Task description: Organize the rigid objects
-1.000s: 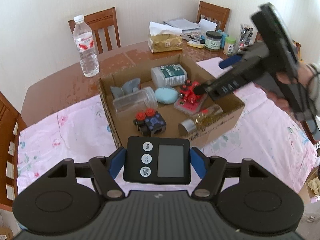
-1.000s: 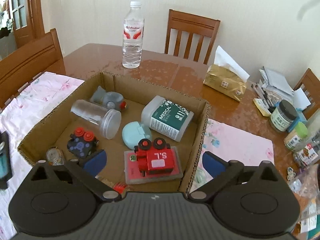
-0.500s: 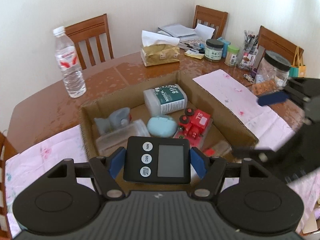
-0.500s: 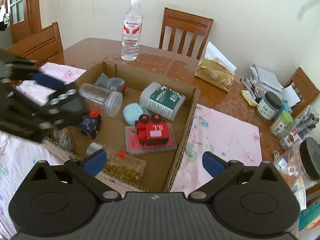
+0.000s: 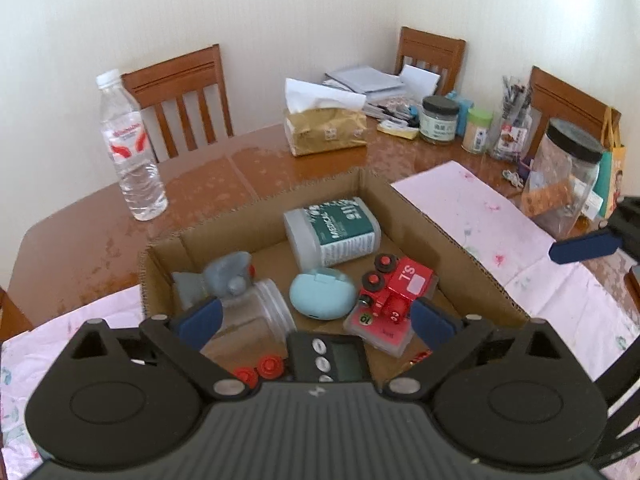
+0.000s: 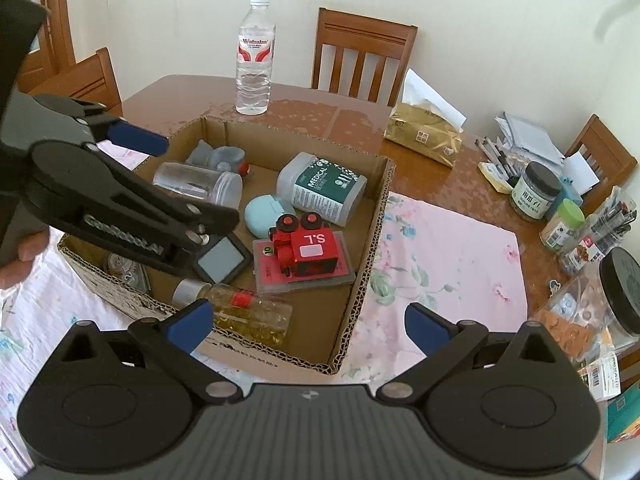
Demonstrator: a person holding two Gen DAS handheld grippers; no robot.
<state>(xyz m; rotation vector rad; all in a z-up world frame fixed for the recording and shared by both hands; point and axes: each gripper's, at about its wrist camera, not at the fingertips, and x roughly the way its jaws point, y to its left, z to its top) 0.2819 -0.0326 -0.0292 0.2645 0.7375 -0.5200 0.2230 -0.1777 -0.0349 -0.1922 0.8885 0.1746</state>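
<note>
A cardboard box (image 6: 372, 216) holds a red toy train (image 6: 310, 246) on a pink case, a light blue case (image 6: 262, 212), a white-and-green medical bottle (image 6: 322, 188), a clear jar (image 6: 198, 180), a grey toy and a glitter bottle (image 6: 244, 310). A black digital timer (image 5: 330, 360) lies in the box below my left gripper (image 5: 316, 320), which is open above it. The timer (image 6: 222, 258) also shows in the right wrist view, under the left gripper (image 6: 160, 184). My right gripper (image 6: 308, 322) is open and empty over the box's near edge.
A water bottle (image 6: 256, 56), a gold tissue pack (image 6: 424, 136), jars, pens and papers (image 6: 536, 192) stand on the wooden table. A large black-lidded jar (image 5: 568, 184) is at the right. Floral pink cloths (image 6: 444, 264) flank the box. Wooden chairs ring the table.
My left gripper moved over the box, opened and let go of the timer, which now lies in the box. My right gripper drew back from the box.
</note>
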